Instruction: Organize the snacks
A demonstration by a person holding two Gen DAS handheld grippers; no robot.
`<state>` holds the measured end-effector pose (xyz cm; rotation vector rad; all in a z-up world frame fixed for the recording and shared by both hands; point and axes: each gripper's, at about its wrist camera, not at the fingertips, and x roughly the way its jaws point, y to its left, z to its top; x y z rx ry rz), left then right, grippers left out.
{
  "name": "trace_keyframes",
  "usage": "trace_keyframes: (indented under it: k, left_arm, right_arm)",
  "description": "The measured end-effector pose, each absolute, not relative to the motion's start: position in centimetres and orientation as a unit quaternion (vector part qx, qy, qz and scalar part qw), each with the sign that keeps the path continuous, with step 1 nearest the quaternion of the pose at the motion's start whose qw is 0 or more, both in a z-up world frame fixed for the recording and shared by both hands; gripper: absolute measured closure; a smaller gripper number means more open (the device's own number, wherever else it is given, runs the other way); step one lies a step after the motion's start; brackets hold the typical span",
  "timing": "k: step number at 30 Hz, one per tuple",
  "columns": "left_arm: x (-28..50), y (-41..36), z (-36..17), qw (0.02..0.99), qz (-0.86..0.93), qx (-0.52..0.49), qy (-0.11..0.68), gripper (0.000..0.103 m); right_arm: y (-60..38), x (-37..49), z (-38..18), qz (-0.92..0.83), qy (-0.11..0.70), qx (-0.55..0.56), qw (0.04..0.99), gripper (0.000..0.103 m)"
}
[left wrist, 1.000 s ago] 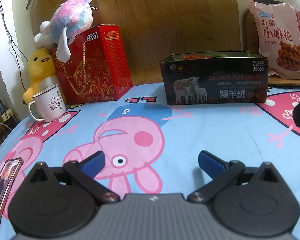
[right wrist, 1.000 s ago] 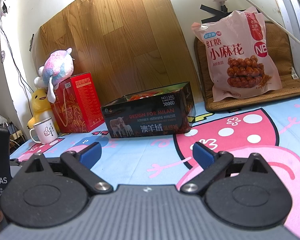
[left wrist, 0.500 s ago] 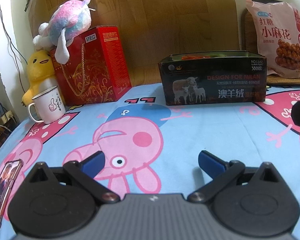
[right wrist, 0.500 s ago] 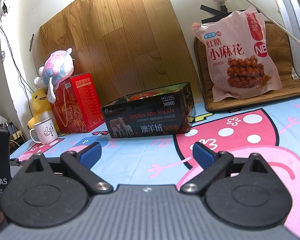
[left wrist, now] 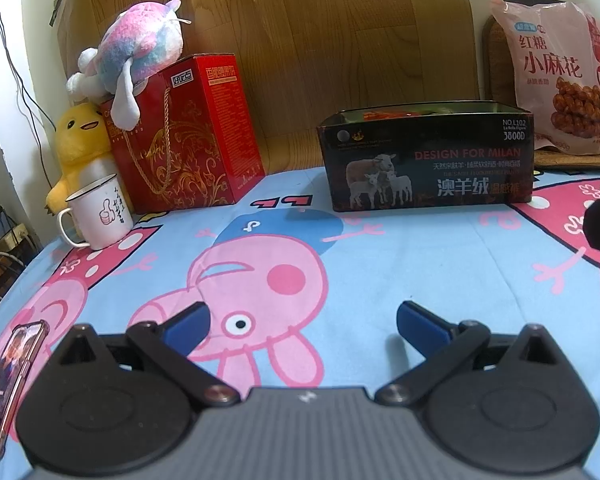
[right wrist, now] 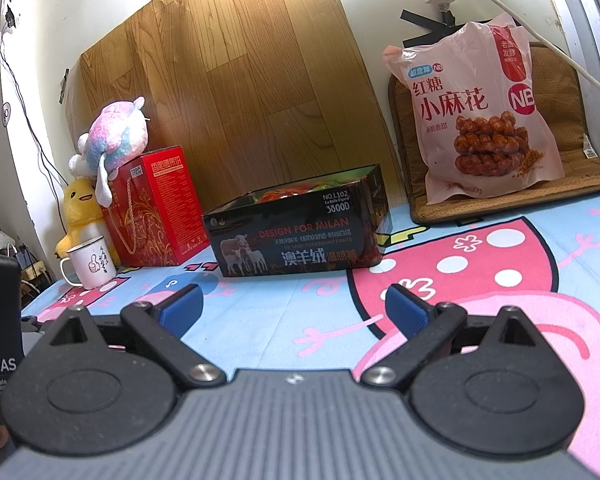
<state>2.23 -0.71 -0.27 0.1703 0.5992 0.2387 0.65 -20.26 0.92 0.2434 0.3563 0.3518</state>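
Snacks sit inside the black box, an open-topped carton printed with sheep, which stands straight ahead of the left gripper and well apart from it, on the cartoon-pig sheet. Only orange and green wrapper tops show over its rim; what the packets are cannot be told. From the right gripper the same box lies ahead and a little to the left, with nothing between its tips and the carton but bare sheet.

Both tongs stand wide open and empty, blue pads spread far apart, low over the sheet; whether they touch it cannot be told.

Ahead and to the right of both grippers, a large pink snack bag showing fried dough twists leans upright against a woven brown cushion at the wall. Ahead and to the left stands a red gift box with a gold cord handle, a pink-and-blue plush toy lying on top of it and a yellow plush duck just beside it. A white enamel mug with a thumbs-up drawing stands in front of the duck. Close to the left gripper, on its left, a phone lies flat on the sheet with its screen lit. A wood-pattern panel leans on the wall behind the box.
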Motion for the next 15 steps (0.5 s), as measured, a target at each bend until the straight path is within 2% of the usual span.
trace_keyframes:
  k: [15]
  left_arm:
    - [2.21, -0.77, -0.30, 0.945, 0.122, 0.087, 0.292, 0.000]
  right_arm:
    - [-20.00, 0.66, 1.05, 0.174, 0.176, 0.121, 0.961, 0.004]
